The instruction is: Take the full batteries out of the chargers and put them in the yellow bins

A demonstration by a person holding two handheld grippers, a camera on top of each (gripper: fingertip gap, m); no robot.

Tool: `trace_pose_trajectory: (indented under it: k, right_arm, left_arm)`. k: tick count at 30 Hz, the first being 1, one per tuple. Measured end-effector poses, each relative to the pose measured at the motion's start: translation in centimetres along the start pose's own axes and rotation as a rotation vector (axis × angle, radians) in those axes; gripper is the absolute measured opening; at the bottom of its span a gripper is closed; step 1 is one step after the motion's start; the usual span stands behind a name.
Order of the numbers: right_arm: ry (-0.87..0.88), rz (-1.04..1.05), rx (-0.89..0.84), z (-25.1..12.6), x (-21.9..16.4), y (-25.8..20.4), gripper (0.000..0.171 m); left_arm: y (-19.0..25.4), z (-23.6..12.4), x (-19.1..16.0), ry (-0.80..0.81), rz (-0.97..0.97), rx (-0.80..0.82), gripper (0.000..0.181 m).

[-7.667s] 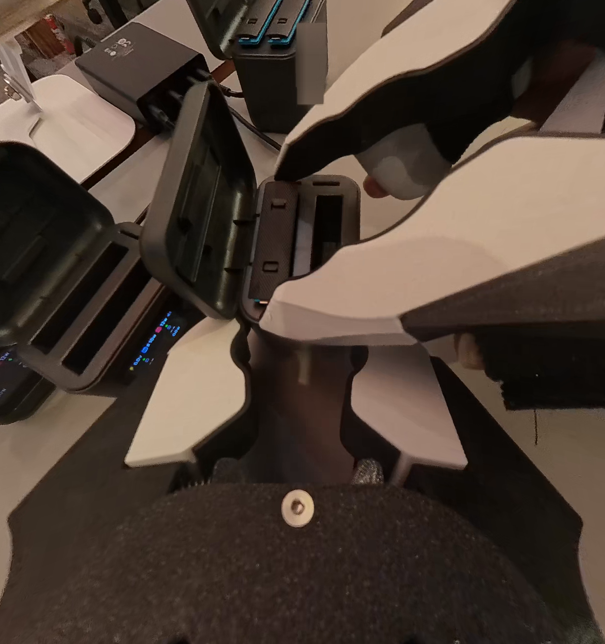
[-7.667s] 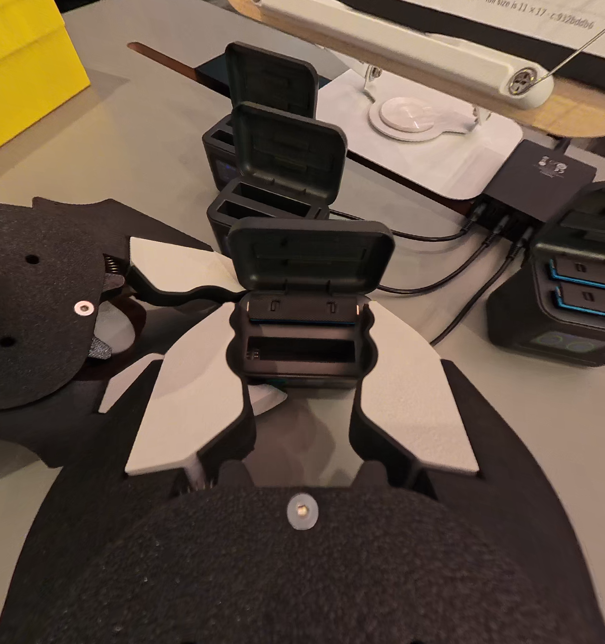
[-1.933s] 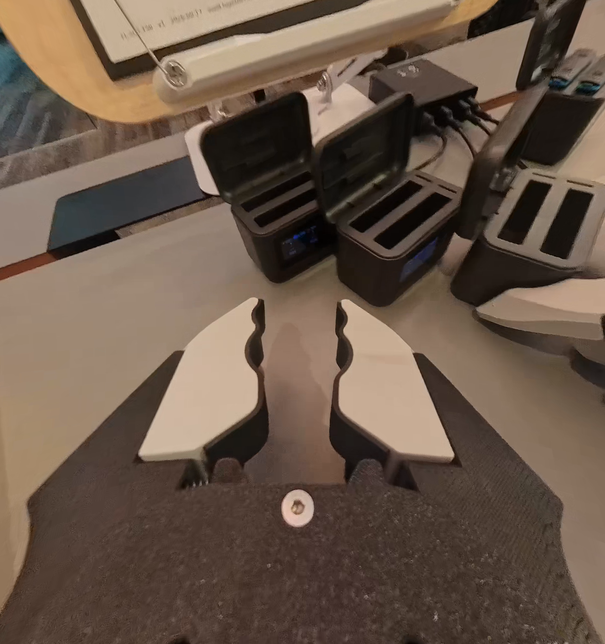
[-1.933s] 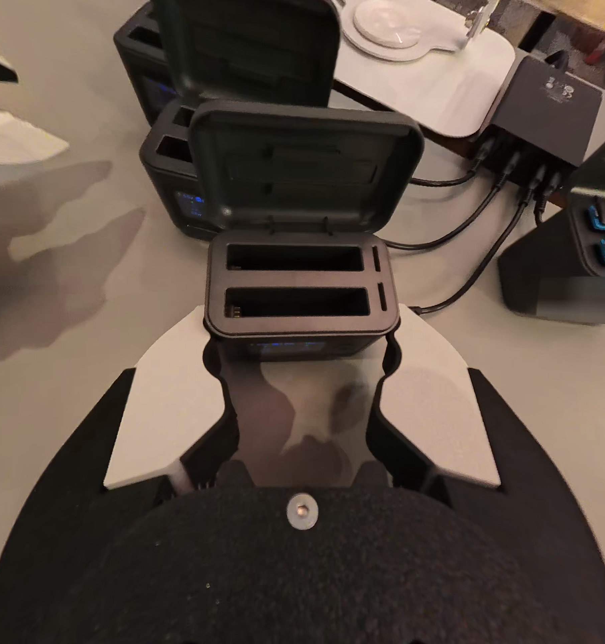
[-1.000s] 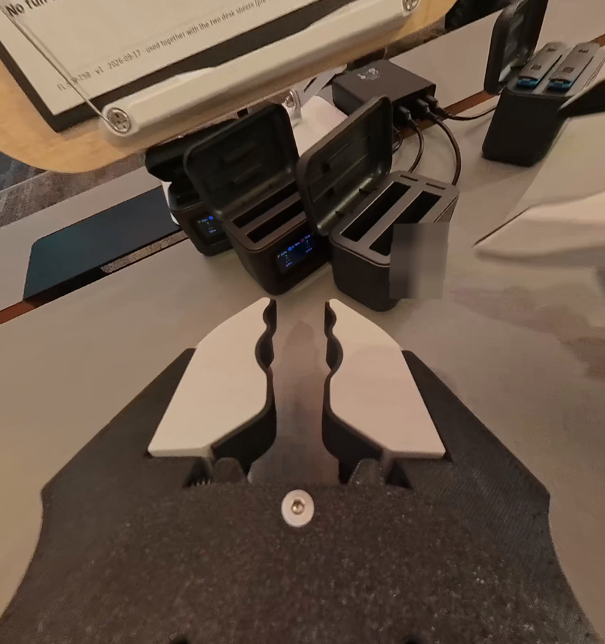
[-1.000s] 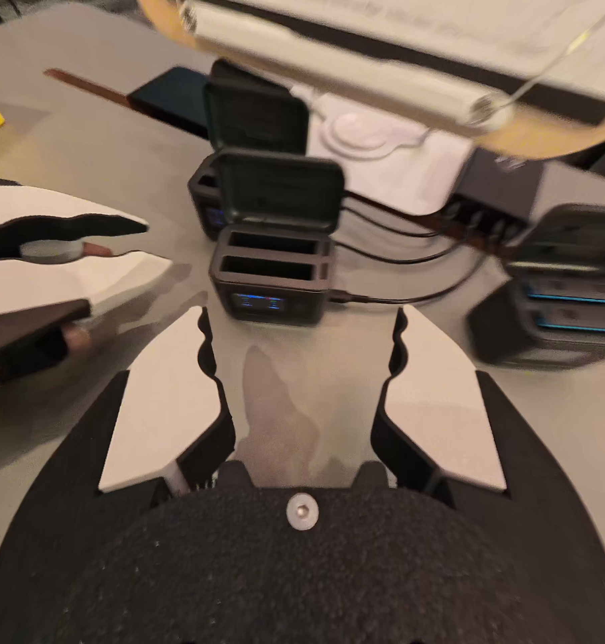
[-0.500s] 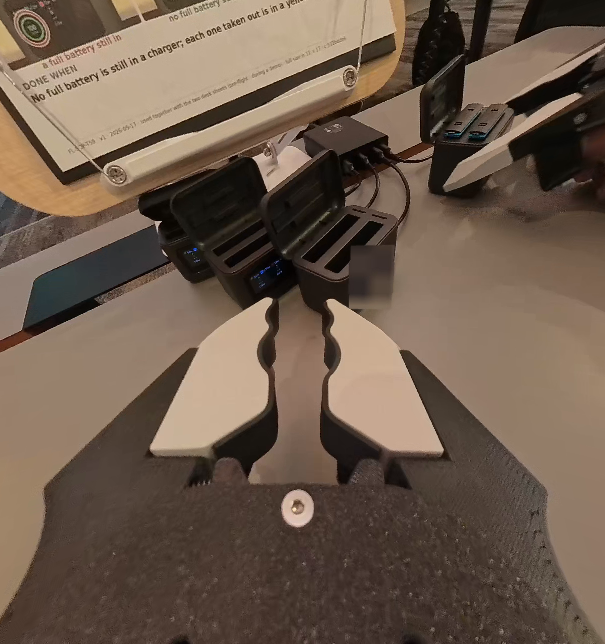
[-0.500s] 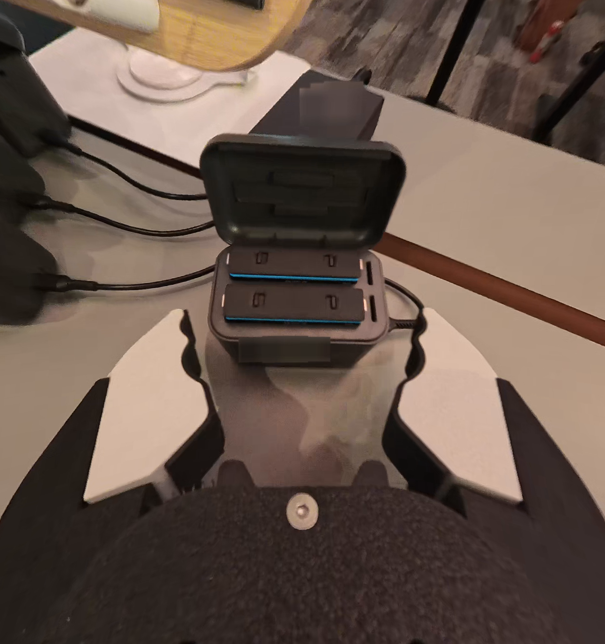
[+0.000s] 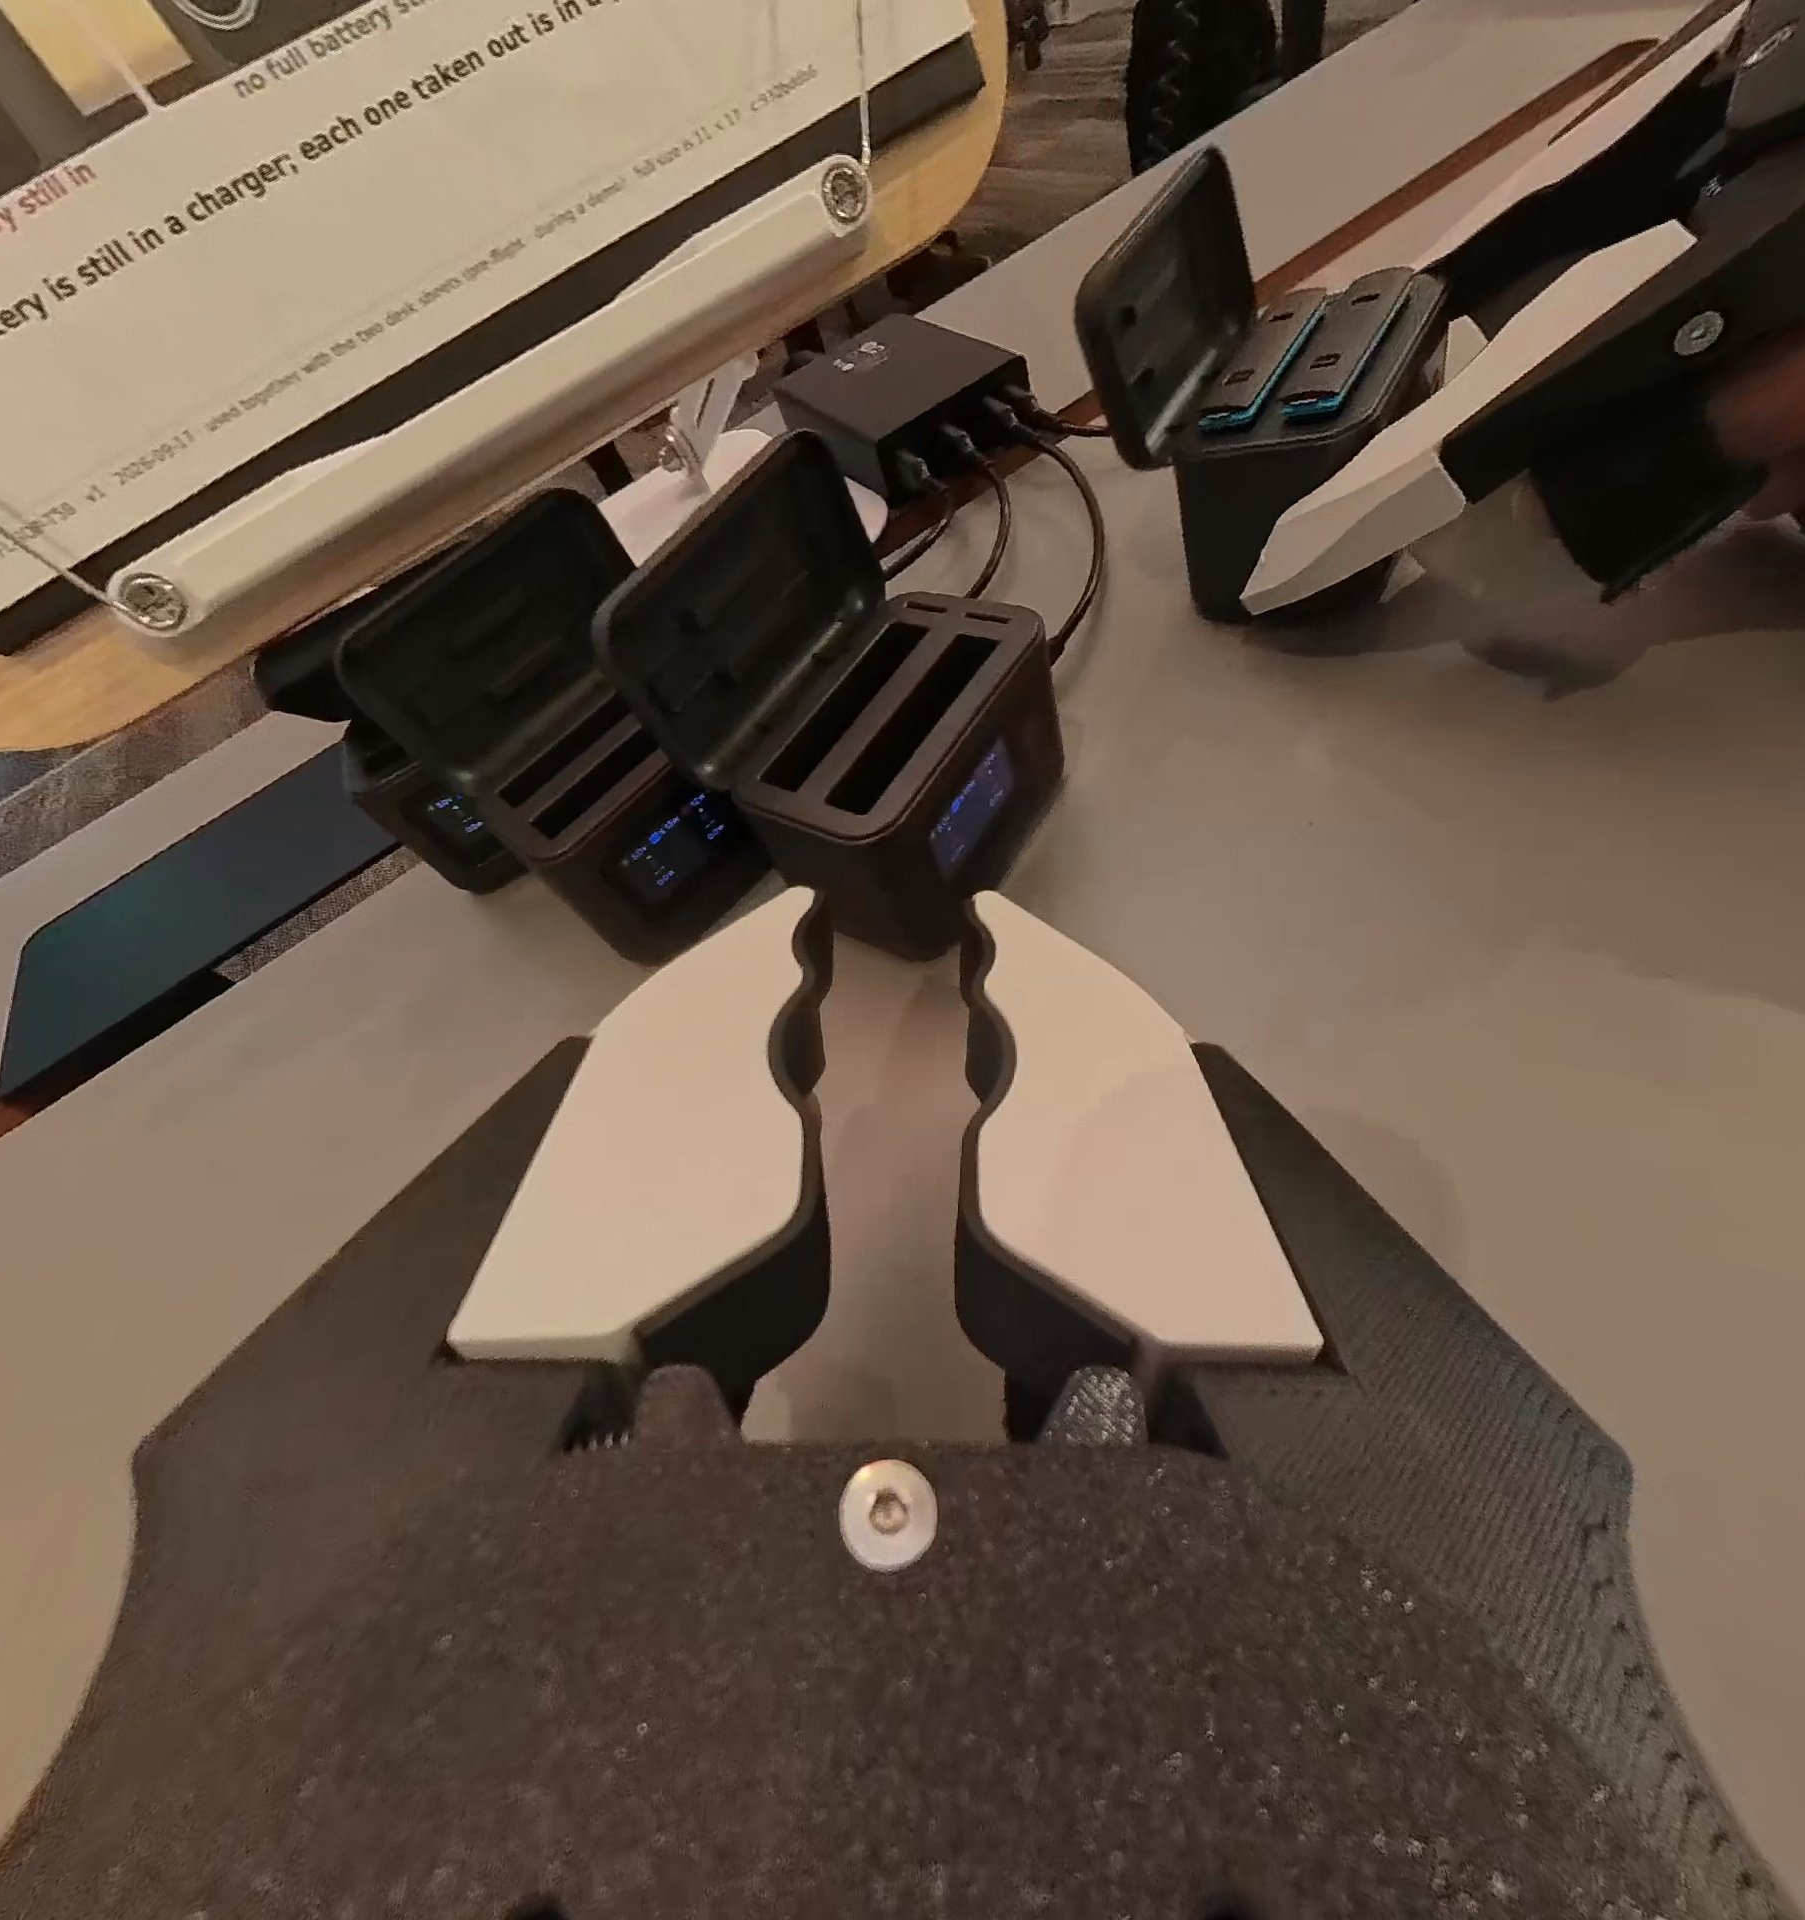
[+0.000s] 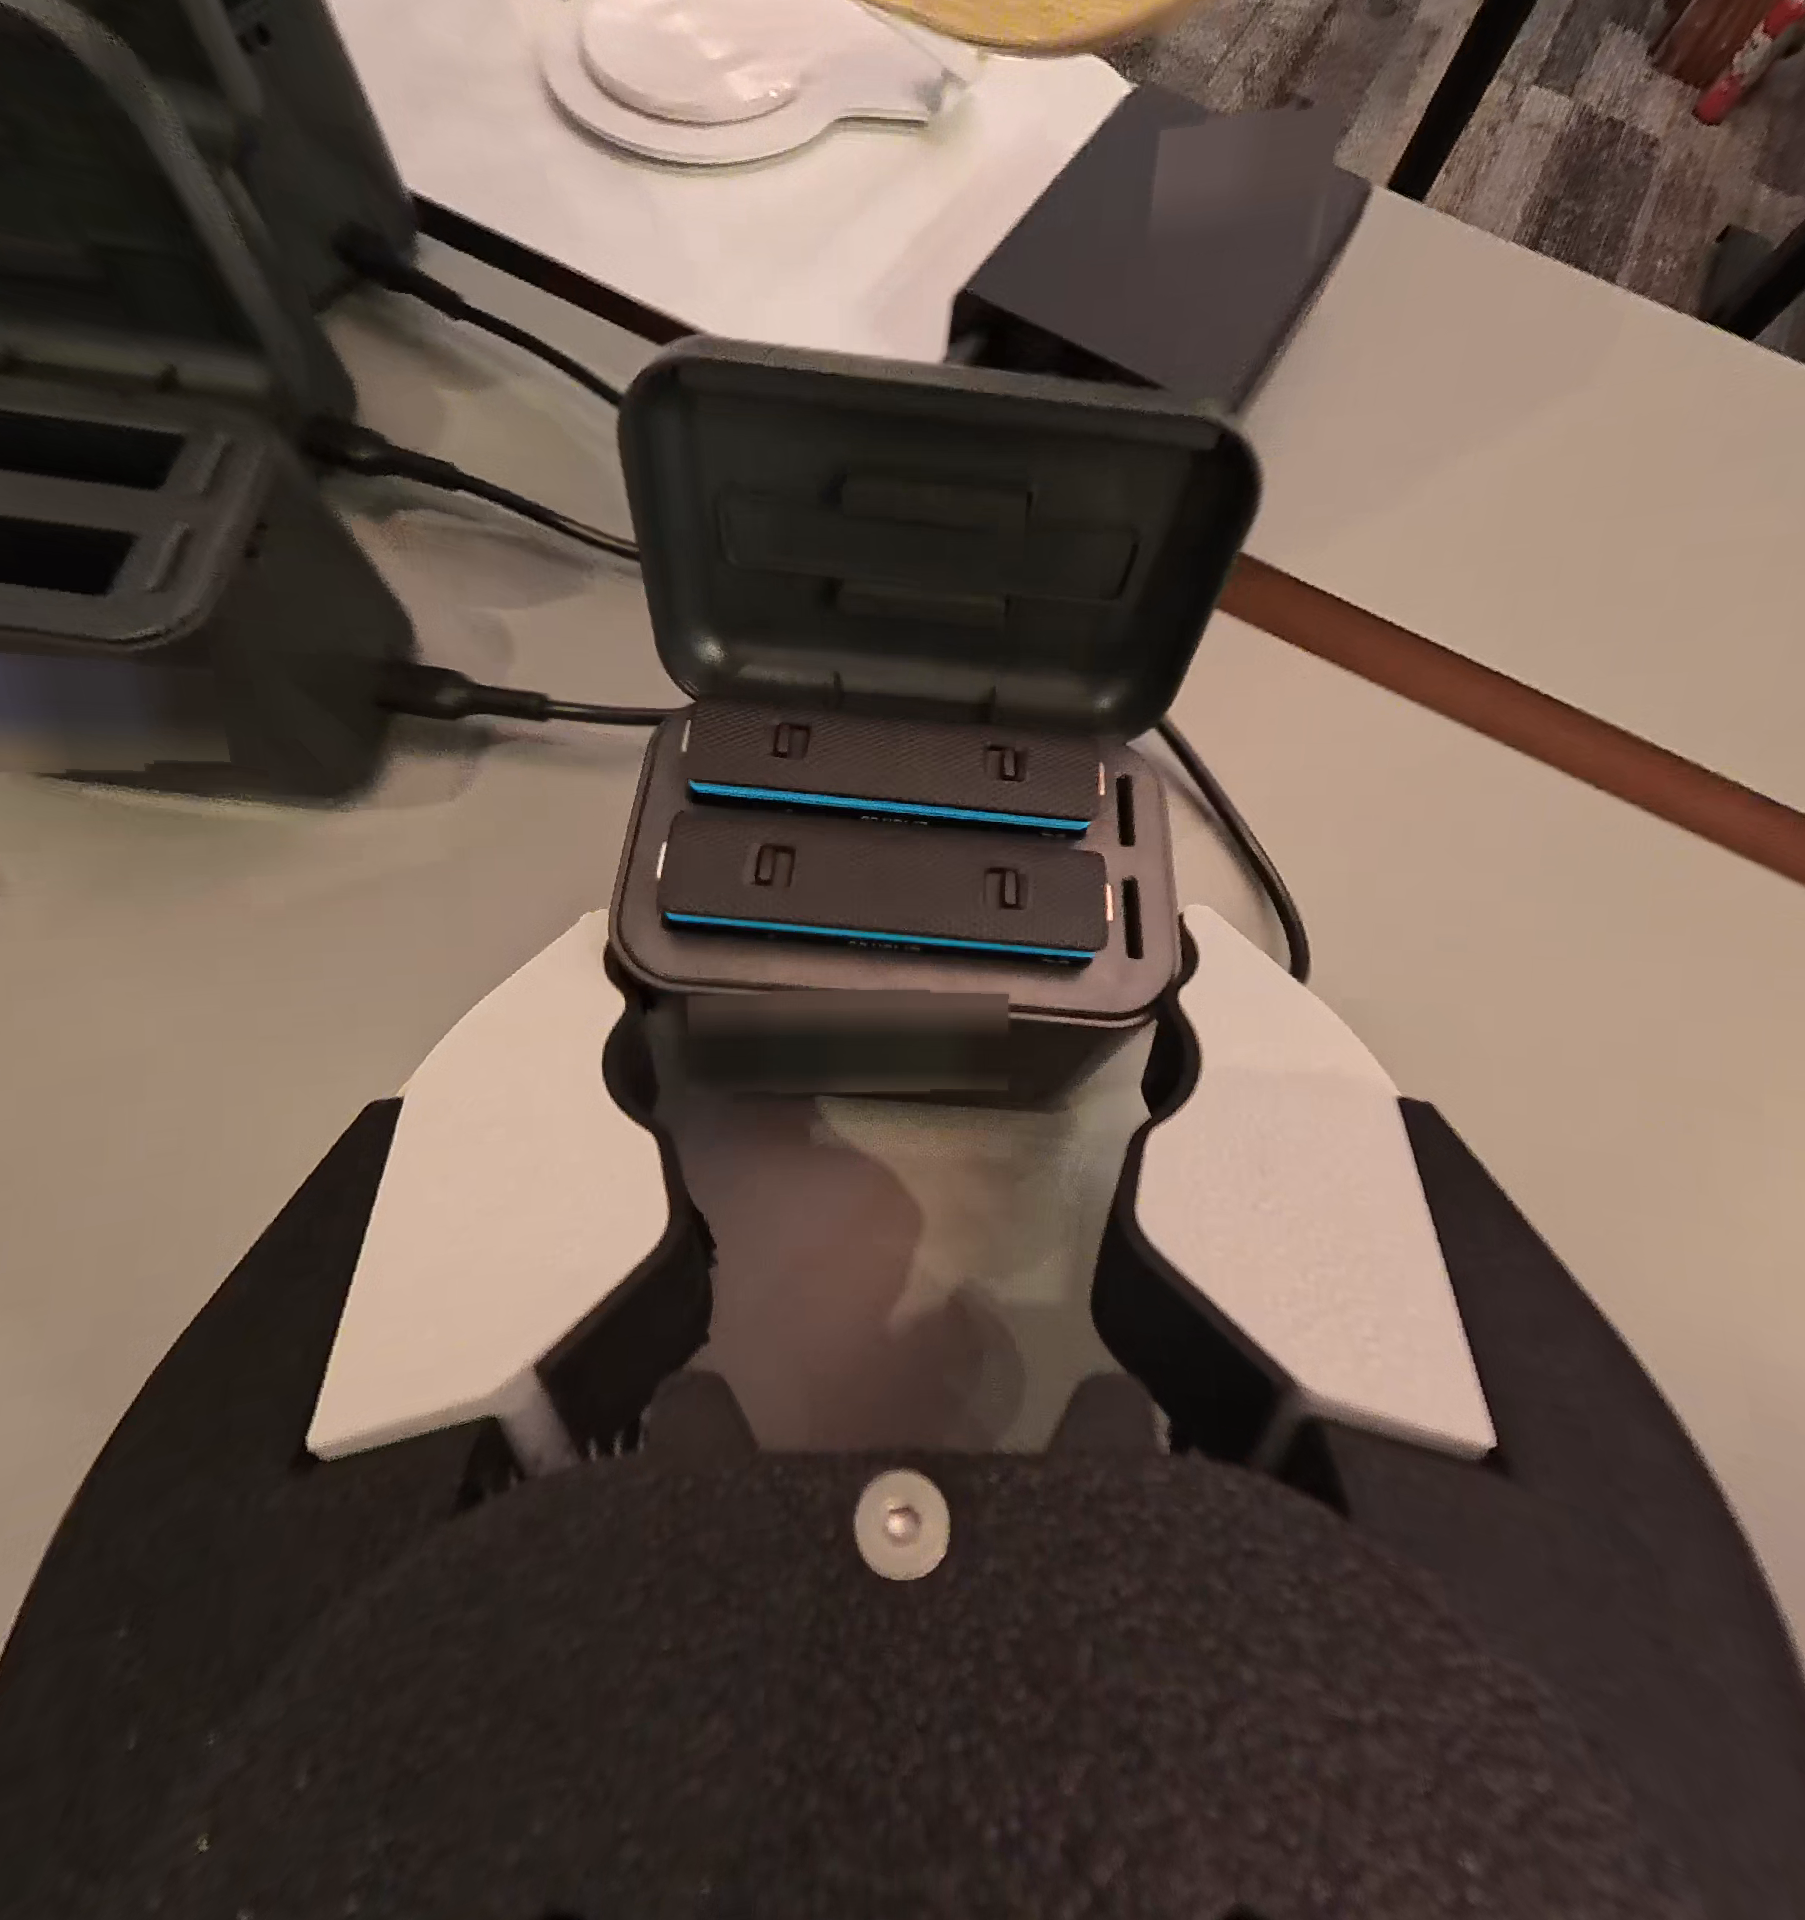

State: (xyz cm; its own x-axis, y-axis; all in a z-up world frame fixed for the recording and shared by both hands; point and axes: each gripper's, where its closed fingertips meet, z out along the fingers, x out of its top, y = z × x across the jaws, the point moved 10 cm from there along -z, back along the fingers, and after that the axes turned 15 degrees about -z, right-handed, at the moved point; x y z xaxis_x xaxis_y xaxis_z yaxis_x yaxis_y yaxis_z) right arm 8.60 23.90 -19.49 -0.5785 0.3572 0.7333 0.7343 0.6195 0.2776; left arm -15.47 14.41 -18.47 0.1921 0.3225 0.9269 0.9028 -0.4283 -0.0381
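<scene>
Your right gripper (image 10: 896,961): fingers spread wide, straddling base of loaded charger (image 10: 893,997), contact with its sides not clear. Two blue-edged batteries (image 10: 882,899) seated in its slots, lid raised behind. Your left gripper (image 9: 896,925): narrow gap between fingers, holding nothing, tips just before empty charger (image 9: 903,790). Two more open chargers (image 9: 565,790) beside it, slots vacant. Grey table (image 9: 1397,935) beneath.

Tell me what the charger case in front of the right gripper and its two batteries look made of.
Charger case: likely moulded plastic, matte dark grey, with rounded corners and a dull sheen inside the open lid. Batteries: probably hard plastic tops, black with a fine textured grain and a glossy blue edge strip. The right gripper straddles the case, open.
</scene>
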Motion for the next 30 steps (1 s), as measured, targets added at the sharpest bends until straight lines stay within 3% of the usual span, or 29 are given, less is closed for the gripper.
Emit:
trace_pose_trajectory:
  k: [11, 20, 27, 30]
  right_arm:
    - [0.022, 0.025, 0.025, -0.4, 2.3, -5.8, 0.092]
    - [0.052, 0.046, 0.045, -0.6, 1.9, -6.9, 0.089]
    - [0.173, 0.046, 0.339, -1.4, 1.0, -4.8, 0.095]
    - [0.226, -0.003, 0.418, -1.4, 0.5, -3.4, 0.090]
  left_arm:
    - [1.0, 0.5, -0.4, -0.033, 0.038, -0.035, 0.025]
    - [0.7, 0.4, -0.4, -0.030, 0.027, -0.031, 0.026]
    - [2.3, 1.3, -0.2, -0.040, 0.042, -0.127, 0.034]
    - [2.8, 2.4, 0.1, -0.078, 0.044, -0.161, 0.039]
